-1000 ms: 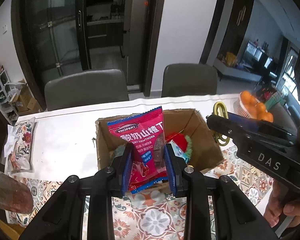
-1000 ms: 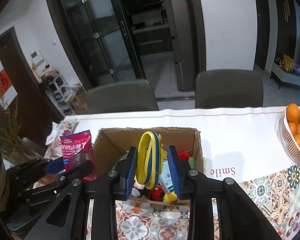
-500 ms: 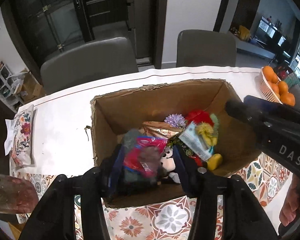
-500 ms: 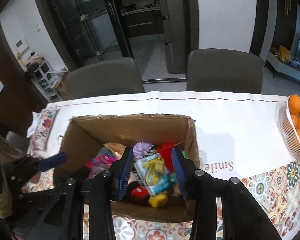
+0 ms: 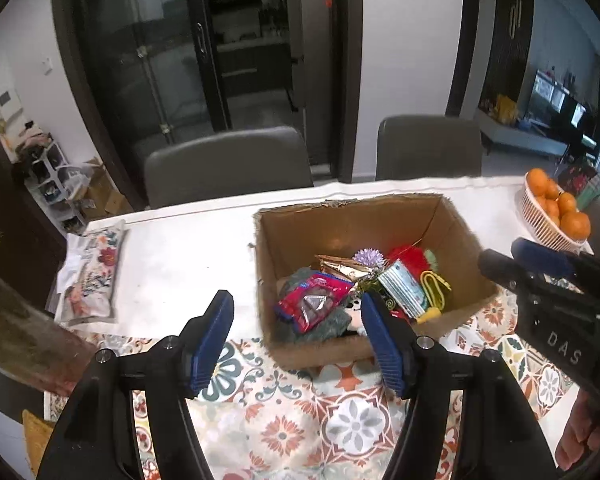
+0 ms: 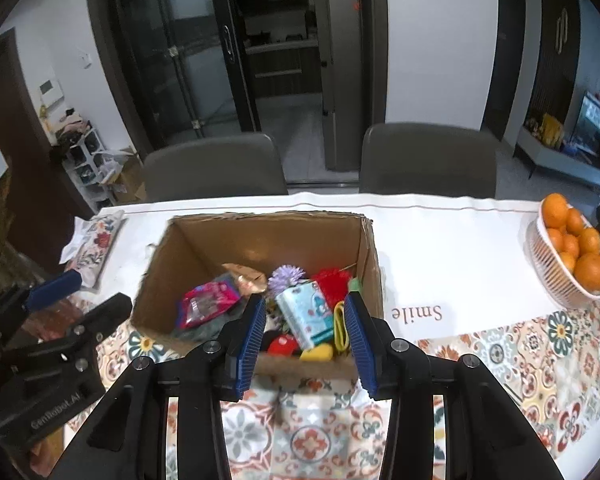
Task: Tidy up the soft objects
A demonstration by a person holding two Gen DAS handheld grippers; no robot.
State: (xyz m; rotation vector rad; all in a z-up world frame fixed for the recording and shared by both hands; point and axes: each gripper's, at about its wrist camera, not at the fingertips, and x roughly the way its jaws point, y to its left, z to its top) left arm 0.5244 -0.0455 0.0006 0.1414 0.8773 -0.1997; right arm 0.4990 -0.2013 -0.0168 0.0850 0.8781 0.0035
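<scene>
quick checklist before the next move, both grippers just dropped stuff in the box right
1. Left gripper empty: ok, jaws have just been opening, nothing between them.
2. Right gripper empty: ok, jaws apart, nothing clamped.
3. Red snack bag inside the cardboard box: ok, lying on the pile.
4. Yellow band inside the box: ok, against the near right corner.
5. Both grippers clear of the box walls: ok.
6. More soft items left on the table: the floral pouch lies left of the box; cannot tell if it belongs to the task.
</scene>
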